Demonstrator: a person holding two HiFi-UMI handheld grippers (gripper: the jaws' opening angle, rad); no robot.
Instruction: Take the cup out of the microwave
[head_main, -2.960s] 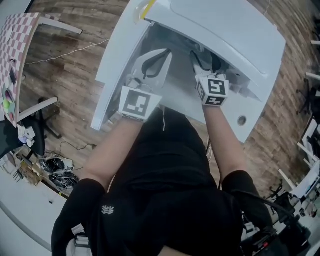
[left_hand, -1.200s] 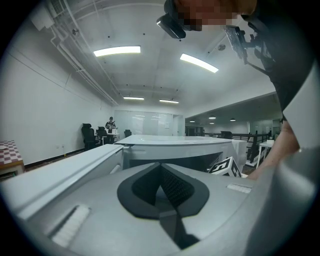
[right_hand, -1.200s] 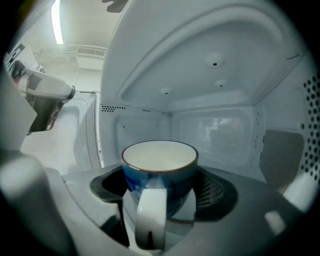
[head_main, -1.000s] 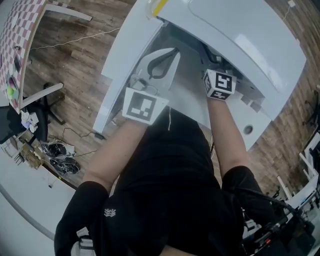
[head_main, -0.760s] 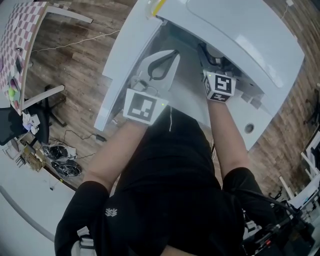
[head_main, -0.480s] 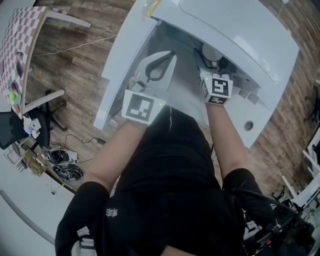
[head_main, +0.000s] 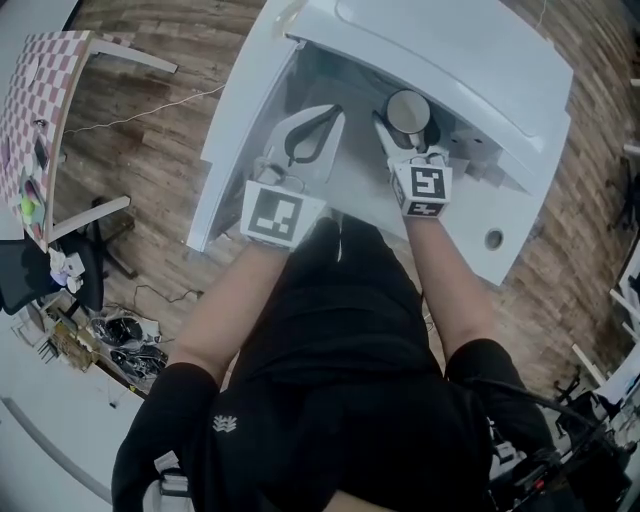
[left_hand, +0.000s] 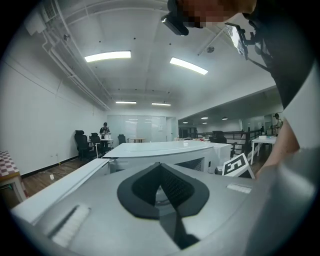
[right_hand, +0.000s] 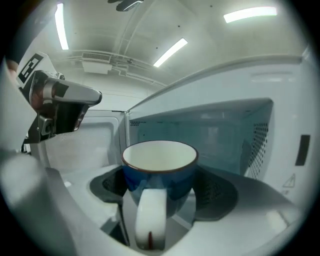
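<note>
A blue cup (right_hand: 159, 167) with a white inside and a white handle sits between the jaws of my right gripper (right_hand: 160, 200), which is shut on it, handle toward the camera. In the head view the cup (head_main: 407, 108) shows just in front of the white microwave's (head_main: 450, 55) open cavity, above the right gripper (head_main: 403, 138). The cavity (right_hand: 215, 135) lies behind the cup. My left gripper (head_main: 318, 128) hovers beside it to the left, shut with nothing in it (left_hand: 161, 172), in front of the open door (head_main: 235, 120).
The microwave stands on a white table (head_main: 490, 255) over a wooden floor. A checkered table (head_main: 35, 110) and a chair base are at the far left. Desks and office chairs (left_hand: 82, 142) show in the distance.
My right gripper has drawn back from inside the microwave toward me with the cup, which now shows in the head view. The left gripper has stayed about where it was.
</note>
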